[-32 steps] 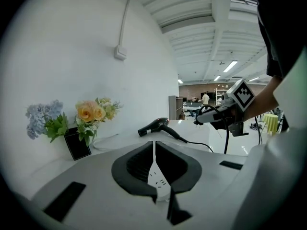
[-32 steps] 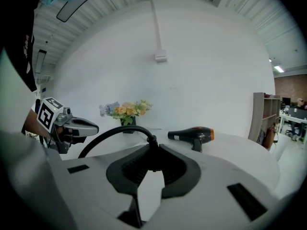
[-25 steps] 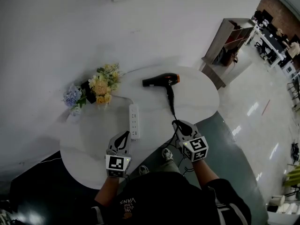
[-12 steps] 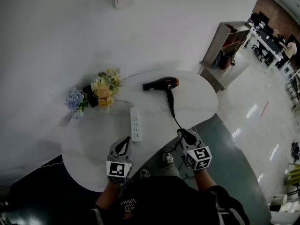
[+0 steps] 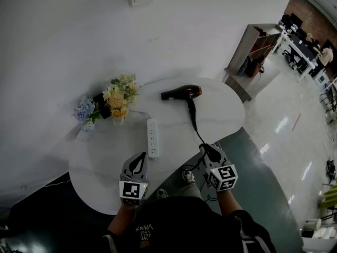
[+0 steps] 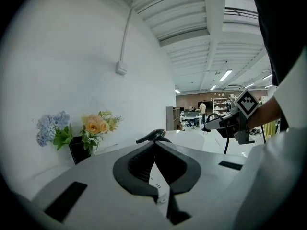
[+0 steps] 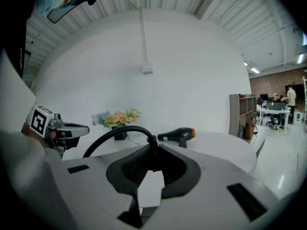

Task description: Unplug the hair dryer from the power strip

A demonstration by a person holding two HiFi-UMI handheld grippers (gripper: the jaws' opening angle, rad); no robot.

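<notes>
well, hair dryer (image 5: 181,91) lies sideways, nozzle pointing left twd flowers (image 5: 113,100).

Black hair dryer (image 5: 181,91) lies sideways near the surface's (image 5: 226,109) far edge, its cord (image 5: 195,125) reaching the near edge, clear of the central white power strip (image 5: 152,137).

The left tongs (image 6: 154,143) are pressed together, nothing between them. Below their tips shows a white plastic power strip (image 6: 157,183). Beyond, on the white tabletop (image 6: 187,139), lie a black hair dryer (image 6: 153,135) and a peach-and-blue flower bunch (image 6: 91,127).
</notes>
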